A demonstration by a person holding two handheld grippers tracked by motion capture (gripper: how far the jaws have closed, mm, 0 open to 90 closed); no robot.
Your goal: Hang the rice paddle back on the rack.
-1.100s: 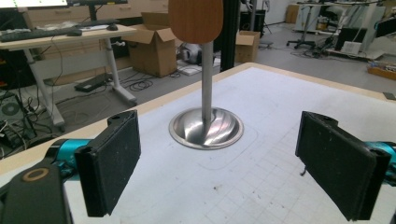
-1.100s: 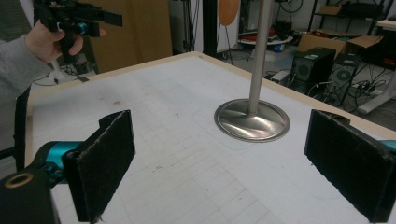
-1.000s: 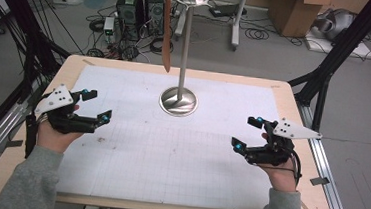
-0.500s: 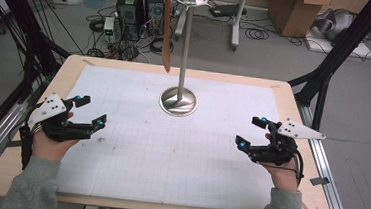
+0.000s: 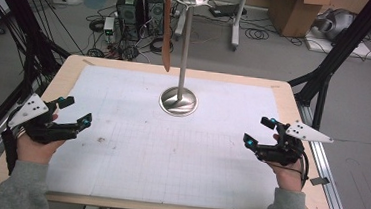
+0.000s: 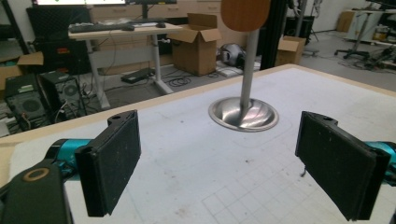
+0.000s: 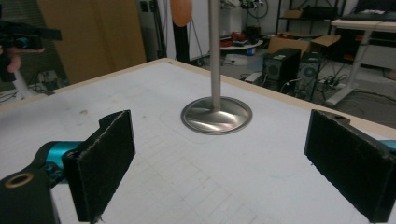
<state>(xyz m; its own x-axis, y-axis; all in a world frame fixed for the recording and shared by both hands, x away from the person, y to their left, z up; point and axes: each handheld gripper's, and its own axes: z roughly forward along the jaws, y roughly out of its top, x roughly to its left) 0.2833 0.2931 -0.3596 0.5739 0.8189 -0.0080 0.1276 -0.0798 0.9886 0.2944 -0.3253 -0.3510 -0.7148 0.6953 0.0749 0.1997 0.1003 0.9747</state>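
A metal stand with a round base (image 5: 178, 102) and a thin pole (image 5: 185, 44) rises at the back middle of the table. A brown wooden utensil (image 5: 167, 33) hangs from its top. My left gripper (image 5: 76, 111) is open near the table's left edge, its jaws wide apart and empty. My right gripper (image 5: 257, 131) is open near the right edge, also empty. Between the jaws of my left gripper (image 6: 229, 168), the stand base (image 6: 243, 114) lies ahead, with the utensil's end (image 6: 245, 14) above. My right gripper (image 7: 224, 163) faces the base (image 7: 216, 115) too.
A white gridded mat (image 5: 170, 148) covers the wooden tabletop (image 5: 293, 108). Black frame struts (image 5: 326, 70) stand at the table's back corners. Computers (image 5: 131, 5), cables and cardboard boxes (image 5: 293, 10) sit on the floor behind. The other hand's gripper (image 7: 23, 37) shows at the right gripper view's upper left.
Both grippers have drifted outward: the left one to the left and nearer the front edge, the right one slightly to the right. Both stay open. The stand has not moved.
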